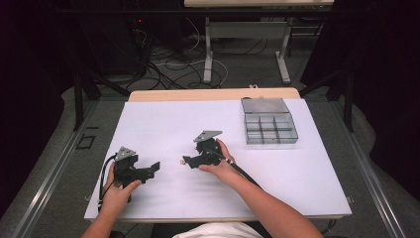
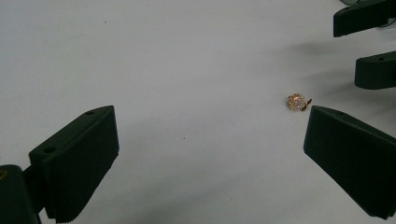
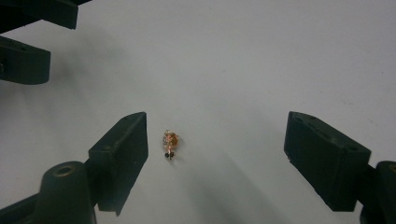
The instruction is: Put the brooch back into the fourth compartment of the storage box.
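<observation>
A small gold, orange-stoned jewel lies on the white table top. My right gripper is low over it with its jaws wide apart. The jewel lies between them, close to the jaw at the left of the right gripper view, and neither pad touches it. In the high view the right gripper points left at mid-table, with the jewel at its tips. My left gripper rests at the front left, open and holding nothing. From the left gripper the jewel lies ahead, just off the right-hand jaw.
A clear plastic box with several compartments stands at the back right of the table. The right gripper's jaws reach into the top right of the left gripper view. Cables and table legs lie on the floor beyond the far edge.
</observation>
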`<state>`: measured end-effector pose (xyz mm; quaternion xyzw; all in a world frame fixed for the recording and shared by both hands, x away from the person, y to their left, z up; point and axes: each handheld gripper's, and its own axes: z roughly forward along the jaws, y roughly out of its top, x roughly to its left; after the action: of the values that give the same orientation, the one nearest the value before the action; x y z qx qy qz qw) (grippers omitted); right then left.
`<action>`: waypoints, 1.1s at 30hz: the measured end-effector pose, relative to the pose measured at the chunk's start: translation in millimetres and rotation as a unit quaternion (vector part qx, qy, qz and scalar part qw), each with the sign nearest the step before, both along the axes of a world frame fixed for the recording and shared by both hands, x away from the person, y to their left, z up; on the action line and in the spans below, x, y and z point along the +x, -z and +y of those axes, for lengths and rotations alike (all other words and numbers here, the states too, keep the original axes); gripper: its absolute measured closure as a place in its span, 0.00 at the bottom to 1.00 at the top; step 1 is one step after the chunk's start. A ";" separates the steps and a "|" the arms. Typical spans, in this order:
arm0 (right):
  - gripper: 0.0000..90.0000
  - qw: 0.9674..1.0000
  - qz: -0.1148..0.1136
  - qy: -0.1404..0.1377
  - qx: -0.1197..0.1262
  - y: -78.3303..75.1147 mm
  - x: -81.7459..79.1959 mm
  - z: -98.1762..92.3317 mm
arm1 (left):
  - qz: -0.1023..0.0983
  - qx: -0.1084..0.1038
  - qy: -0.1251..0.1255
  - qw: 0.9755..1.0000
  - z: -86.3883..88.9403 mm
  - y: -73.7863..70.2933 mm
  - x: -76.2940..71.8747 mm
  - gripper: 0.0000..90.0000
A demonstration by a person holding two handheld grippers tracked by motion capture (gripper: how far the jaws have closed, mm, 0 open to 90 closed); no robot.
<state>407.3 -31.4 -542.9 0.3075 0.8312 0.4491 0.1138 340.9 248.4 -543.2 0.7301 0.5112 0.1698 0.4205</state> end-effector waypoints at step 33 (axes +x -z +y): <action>0.54 0.998 0.022 -0.044 -0.027 19.8 4.9 29.2 | 0.002 0.006 0.002 1.000 1.2 0.7 0.5 0.05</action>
<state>412.2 -2.2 -562.8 0.2770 0.8581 0.4242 0.0836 341.4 249.6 -544.0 0.7339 0.5094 0.1706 0.4157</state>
